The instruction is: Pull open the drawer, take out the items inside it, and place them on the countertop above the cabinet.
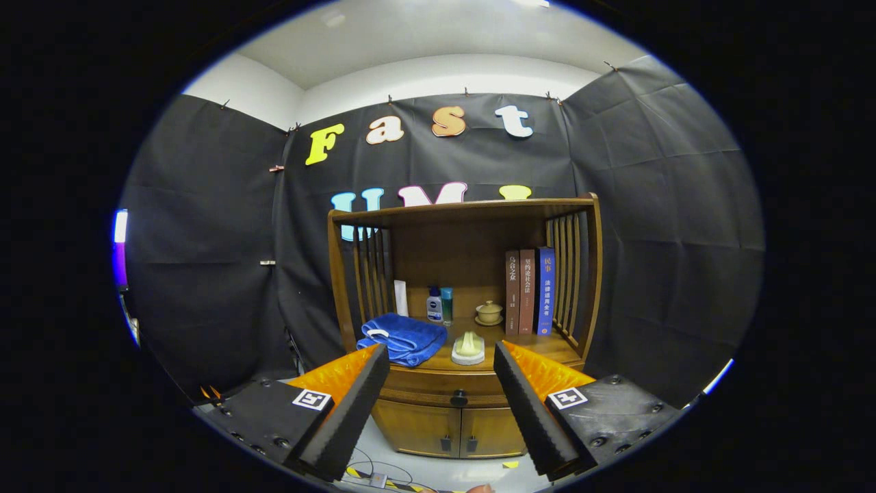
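We see the tool (441,363) with fingers spread wide, gripping nothing. Between and beyond them, the drawer (448,396) sits closed, its dark knob (458,398) centered. Above it, on the counter (540,348): blue towel (404,337), soap dish (469,348), bottles (434,304), books (529,292).

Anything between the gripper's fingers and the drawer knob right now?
Nothing: in the gripper view the open gripper frames the drawer knob, with bare drawer front beyond the fingers.
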`<state>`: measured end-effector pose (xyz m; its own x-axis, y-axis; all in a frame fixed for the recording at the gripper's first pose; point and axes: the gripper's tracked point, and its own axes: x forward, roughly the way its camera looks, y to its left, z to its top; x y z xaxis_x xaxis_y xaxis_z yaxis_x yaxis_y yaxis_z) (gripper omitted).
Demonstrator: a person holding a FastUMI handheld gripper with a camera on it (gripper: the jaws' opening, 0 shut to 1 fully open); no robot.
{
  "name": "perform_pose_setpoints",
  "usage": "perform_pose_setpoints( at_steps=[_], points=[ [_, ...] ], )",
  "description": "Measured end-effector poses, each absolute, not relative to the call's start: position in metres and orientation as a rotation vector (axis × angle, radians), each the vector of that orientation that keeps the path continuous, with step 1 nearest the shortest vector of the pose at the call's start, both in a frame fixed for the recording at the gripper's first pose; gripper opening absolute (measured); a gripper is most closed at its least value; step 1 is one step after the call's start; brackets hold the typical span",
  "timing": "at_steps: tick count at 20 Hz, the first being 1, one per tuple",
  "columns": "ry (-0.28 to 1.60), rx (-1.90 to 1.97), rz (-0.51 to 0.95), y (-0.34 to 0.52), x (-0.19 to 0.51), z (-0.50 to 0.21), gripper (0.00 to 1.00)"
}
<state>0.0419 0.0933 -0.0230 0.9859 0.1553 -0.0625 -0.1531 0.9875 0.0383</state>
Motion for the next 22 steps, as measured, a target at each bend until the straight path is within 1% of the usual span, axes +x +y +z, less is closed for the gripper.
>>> perform_pose_setpoints(
  at_steps=[22],
  points=[
    [0.053, 0.017, 0.166, 0.0973, 0.0436, -0.0220, 0.99]
  ],
)
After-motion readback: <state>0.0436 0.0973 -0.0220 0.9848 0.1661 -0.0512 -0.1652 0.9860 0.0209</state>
